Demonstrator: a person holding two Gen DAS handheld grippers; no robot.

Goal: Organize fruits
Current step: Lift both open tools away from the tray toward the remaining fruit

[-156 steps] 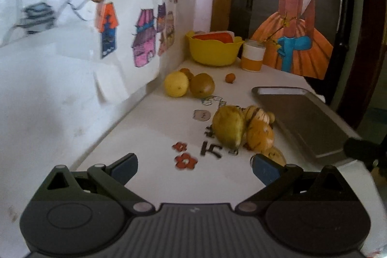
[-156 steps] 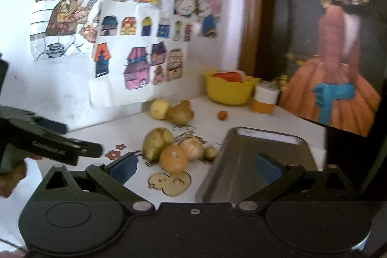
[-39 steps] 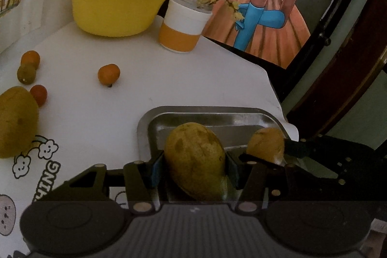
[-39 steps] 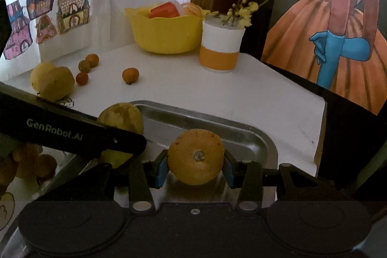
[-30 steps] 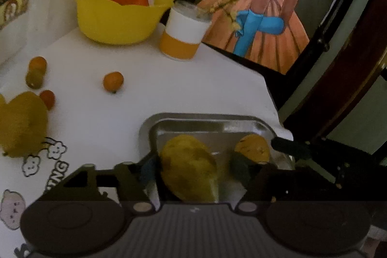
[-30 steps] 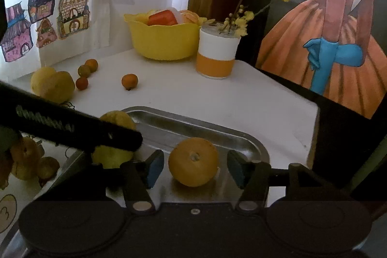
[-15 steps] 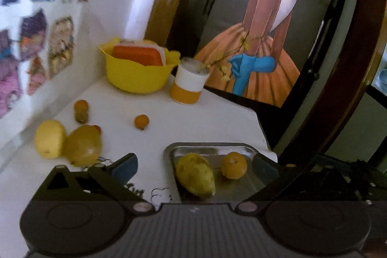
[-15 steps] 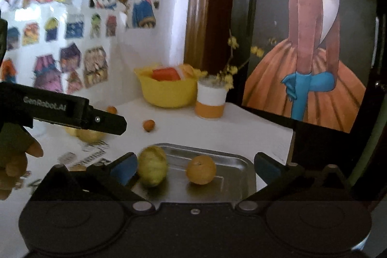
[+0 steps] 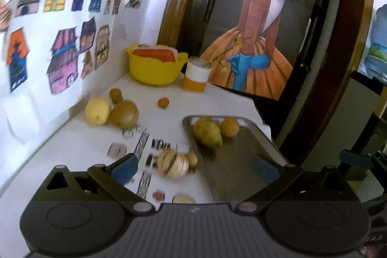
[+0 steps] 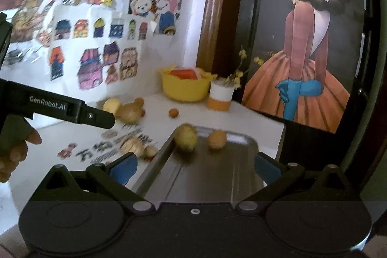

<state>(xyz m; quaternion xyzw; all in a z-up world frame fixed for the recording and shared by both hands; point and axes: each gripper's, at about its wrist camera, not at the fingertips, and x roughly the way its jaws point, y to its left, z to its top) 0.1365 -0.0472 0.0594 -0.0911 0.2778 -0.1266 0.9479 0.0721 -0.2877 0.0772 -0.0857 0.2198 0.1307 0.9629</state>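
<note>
Tray (image 9: pixel 263 149), metal, is seen right of centre on the white surface (image 9: pixel 79 144); a green-yellow mango (image 9: pixel 207 132) and an orange (image 9: pixel 229 127) are held at its far end, touching. Striped fruit (image 9: pixel 173 163) is placed just left of the tray. Left gripper (image 9: pixel 193 167) and right gripper (image 10: pixel 194 167) are shown with fingers spread wide, nothing held.

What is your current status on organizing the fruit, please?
Left gripper and right gripper open, empty. Greenish-yellow mango and round orange fruit on the steel tray. Striped pale fruit on the table next; path clear.
</note>
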